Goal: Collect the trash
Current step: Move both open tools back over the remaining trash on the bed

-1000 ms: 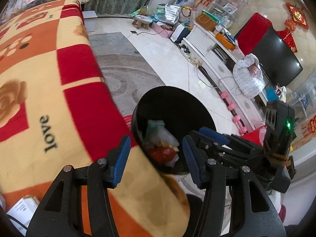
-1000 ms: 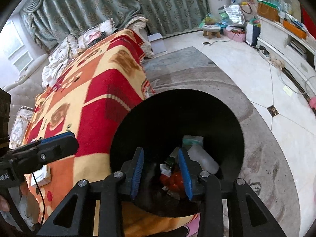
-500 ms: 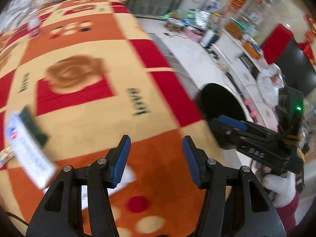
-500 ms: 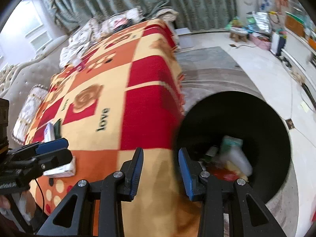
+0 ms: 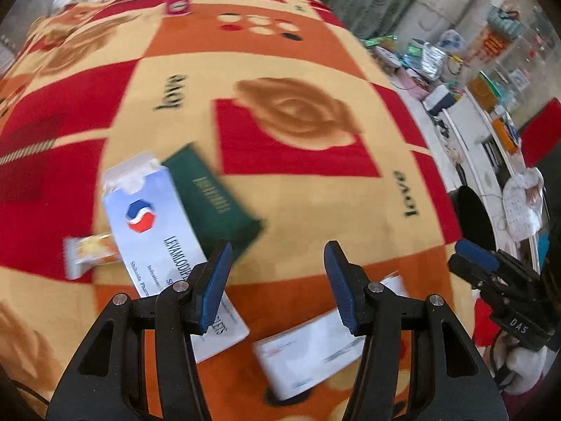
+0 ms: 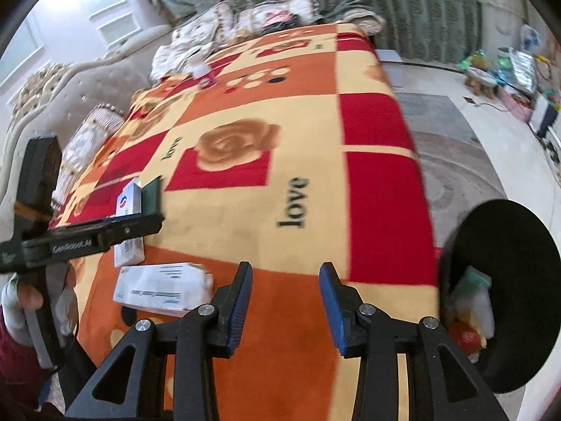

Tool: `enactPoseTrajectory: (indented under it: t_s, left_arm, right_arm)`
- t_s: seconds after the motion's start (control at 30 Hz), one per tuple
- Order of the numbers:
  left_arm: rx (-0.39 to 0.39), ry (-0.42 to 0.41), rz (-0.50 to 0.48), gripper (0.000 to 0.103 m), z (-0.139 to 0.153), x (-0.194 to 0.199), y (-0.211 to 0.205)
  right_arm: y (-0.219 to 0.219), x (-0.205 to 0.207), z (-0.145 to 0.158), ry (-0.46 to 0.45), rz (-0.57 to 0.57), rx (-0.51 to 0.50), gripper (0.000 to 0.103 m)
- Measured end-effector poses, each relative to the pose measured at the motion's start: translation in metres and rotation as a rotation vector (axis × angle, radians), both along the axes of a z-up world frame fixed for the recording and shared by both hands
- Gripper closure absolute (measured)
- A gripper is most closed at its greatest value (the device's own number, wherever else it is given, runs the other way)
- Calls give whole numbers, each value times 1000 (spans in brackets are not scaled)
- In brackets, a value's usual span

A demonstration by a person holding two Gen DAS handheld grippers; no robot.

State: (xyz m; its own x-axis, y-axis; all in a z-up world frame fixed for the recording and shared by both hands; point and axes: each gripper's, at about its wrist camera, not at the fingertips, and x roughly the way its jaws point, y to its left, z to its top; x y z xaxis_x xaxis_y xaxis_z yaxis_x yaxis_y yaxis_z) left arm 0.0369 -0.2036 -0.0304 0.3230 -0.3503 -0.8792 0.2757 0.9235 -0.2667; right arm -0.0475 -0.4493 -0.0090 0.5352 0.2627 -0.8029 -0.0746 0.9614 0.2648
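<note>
Left gripper (image 5: 277, 287) jaws open, empty, above white box (image 5: 308, 354) on the blanket (image 5: 315, 189). Right gripper (image 6: 285, 303) jaws opening, nothing between. Beyond: blue-white carton (image 5: 157, 231), green packet (image 5: 214, 203), snack wrapper (image 5: 87, 256). Black bin (image 6: 505, 280) beside the blanket's edge holds trash

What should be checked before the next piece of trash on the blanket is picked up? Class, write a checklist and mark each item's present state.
1. Left gripper empty: ok.
2. Right gripper empty, jaws opening: ok.
3. Trash within view: white box, blue and white box, green packet, snack wrapper: ok.
4. Left gripper centred over one item: not ok.
5. Black bin has room: ok.
6. Picture sharp: not ok, blurred.
</note>
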Motion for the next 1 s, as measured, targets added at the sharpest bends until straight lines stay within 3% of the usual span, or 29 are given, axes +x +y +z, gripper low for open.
enactPoseTrajectory:
  t_s: [0.3, 0.5, 0.63, 0.7, 0.73, 1.0]
  left_arm:
    - [15, 7, 99, 50, 7, -24, 92]
    - [22, -34, 148, 50, 17, -44, 135]
    - [23, -23, 167, 50, 14, -50, 150]
    - [12, -23, 186, 50, 14, -52, 159]
    - [6, -24, 193, 50, 14, -52, 161]
    - [-39, -11, 212, 50, 7, -43, 164]
  right_arm:
    - [52, 20, -3, 14, 122, 5, 65]
    - [107, 46, -7, 25, 239, 12, 65]
    - [147, 67, -13, 32, 314, -12, 61]
    - [165, 80, -18, 44, 348, -33, 45]
    - [173, 87, -22, 51, 361, -44, 42]
    - [207, 117, -35, 34, 395, -181, 44]
